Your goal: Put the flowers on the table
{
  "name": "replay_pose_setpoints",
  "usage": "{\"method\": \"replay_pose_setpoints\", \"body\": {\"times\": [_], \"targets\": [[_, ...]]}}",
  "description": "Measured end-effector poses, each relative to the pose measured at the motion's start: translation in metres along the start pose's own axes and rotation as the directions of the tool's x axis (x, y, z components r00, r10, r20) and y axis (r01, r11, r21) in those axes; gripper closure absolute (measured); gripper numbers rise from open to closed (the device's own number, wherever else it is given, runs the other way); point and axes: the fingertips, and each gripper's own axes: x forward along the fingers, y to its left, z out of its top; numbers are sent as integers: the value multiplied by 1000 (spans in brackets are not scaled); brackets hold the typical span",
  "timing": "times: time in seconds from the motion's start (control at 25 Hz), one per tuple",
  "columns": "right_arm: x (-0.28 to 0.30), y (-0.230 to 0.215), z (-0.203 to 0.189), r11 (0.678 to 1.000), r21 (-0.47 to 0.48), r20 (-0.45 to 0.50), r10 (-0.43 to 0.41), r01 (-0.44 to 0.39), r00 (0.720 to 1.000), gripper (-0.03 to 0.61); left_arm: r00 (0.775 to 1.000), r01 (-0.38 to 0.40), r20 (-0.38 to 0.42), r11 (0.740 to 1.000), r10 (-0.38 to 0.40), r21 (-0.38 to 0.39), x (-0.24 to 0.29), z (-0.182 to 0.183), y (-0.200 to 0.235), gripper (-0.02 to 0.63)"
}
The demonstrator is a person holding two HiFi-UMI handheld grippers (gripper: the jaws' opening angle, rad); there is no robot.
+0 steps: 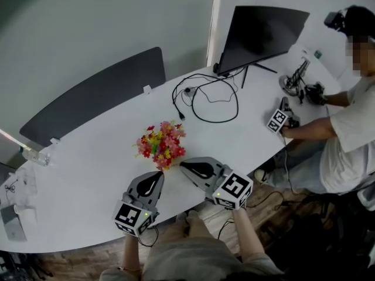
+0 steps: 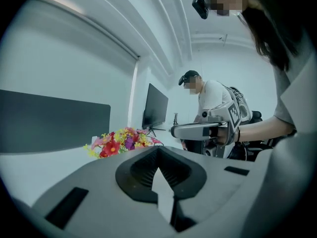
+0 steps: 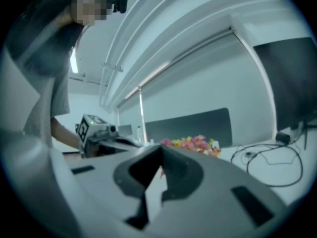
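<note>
Head view: flowers, a small red, pink and yellow bunch, lie on the white table near its front edge, just ahead of both tools. Left gripper and right gripper rest low over the tabletop, tips converging toward the bunch from the near side; neither touches it. Each gripper view confirms what the head view cannot resolve: both sets of jaws are clenched together with nothing between them, only bare table seen through the notch behind the tips. The left gripper view places the bunch ahead and to the left of its tips, with the right gripper crossing the frame to the right of the bunch. The right gripper view puts the bunch just beyond its tips, with the left gripper off to the left. Only the head view gives the full layout: a dark panel along the far edge, a monitor at the far right end, and looped black cables between the monitor and the bunch, well apart from it. A clear bottle lies at the left end. A second person sits at the right end with another gripper on the table. Nothing lies between tools and flowers.
</note>
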Motion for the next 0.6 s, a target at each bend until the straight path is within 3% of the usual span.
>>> {"method": "replay_pose_setpoints", "body": {"times": [0.6], "targets": [[-8,0,27,999,-31,69,-13,15,998,555,997,-4,78,1000,2,29,9,35,-9,597]]}}
